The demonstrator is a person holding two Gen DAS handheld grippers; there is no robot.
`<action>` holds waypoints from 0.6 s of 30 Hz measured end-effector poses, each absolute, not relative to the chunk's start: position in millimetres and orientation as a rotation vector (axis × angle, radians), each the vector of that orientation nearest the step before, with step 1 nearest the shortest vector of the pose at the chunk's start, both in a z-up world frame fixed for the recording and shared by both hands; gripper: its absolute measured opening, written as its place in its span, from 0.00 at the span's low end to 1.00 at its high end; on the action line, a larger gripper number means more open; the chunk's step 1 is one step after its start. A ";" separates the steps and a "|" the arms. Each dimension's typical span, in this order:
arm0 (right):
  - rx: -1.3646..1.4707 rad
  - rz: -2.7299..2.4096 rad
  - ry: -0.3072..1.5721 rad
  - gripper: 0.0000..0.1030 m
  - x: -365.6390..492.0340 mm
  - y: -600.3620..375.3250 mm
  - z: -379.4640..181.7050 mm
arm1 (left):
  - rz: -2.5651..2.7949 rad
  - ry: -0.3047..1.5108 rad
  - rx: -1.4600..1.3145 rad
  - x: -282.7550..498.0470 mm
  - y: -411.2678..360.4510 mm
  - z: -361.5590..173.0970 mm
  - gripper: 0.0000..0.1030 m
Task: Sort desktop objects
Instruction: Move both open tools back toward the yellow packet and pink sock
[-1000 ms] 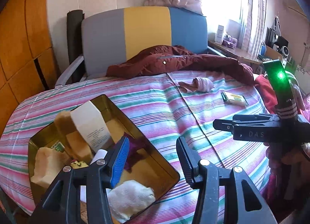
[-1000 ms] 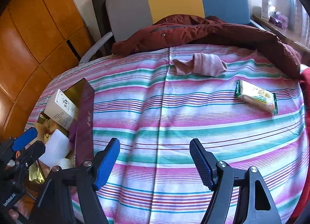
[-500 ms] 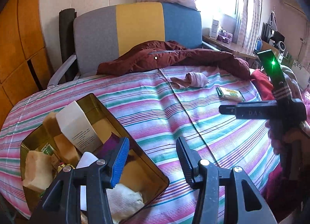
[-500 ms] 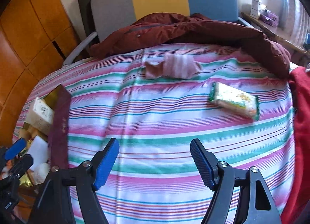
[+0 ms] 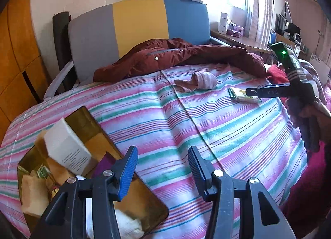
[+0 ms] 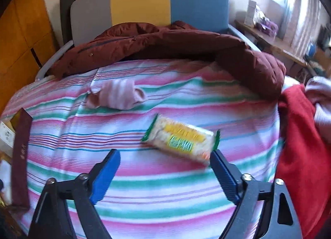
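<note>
Right wrist view: jaws spreading over the snack packet

Right wrist view now has the snack packet (image 6: pixel 180 140) close in front of the right gripper (image 6: pixel 163 169), where half a second ago it lay far off up the striped bedspread (image 6: pixel 144 193). The jaws are opening at this moment and stand wider than before, with nothing between the pads; the packet's near corner sits just beside the right-hand fingertip (image 6: pixel 222 171), not yet bracketed. The picture is smeared, which fits a hand on the move. My reading is that this is the approach to a pick, and that the gripper needs to carry a little further so the packet falls between the pads before it closes.

From the left wrist view the left gripper (image 5: pixel 163 165) hangs over the near corner of the gold tin (image 5: pixel 91 119), its jaws at a middling gap and empty, the same gap as a second ago. The tin already holds a white box (image 5: pixel 66 148), some tan blocks and a white cloth. The right gripper shows there too, reaching across above the packet.

A pink sock (image 6: pixel 116 96) lies further up the bedspread, apart from the packet and near the dark red jacket (image 6: pixel 175 46). Both sock and packet are outside the tin, so I judge the sorting is partly done, with the packet next and the sock after it
</note>
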State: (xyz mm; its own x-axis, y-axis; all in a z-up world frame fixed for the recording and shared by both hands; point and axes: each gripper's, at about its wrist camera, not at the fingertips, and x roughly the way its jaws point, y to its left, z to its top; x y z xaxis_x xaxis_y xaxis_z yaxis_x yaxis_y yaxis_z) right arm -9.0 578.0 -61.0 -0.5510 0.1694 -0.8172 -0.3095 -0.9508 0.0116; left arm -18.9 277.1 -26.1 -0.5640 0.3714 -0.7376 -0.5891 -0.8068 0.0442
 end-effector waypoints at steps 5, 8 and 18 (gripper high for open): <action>-1.389 2.566 0.044 0.94 -24.8 579.6 -74.2 | 2.321 0.431 -0.996 -23.2 293.8 -25.5 0.50; -1.427 2.560 -0.036 0.95 -32.0 580.4 -83.7 | 2.310 0.459 -0.980 -25.0 302.6 -25.0 0.50; -1.490 2.570 -0.045 0.95 -45.9 598.7 -102.3 | 2.266 0.503 -0.984 -33.5 327.4 -33.8 0.50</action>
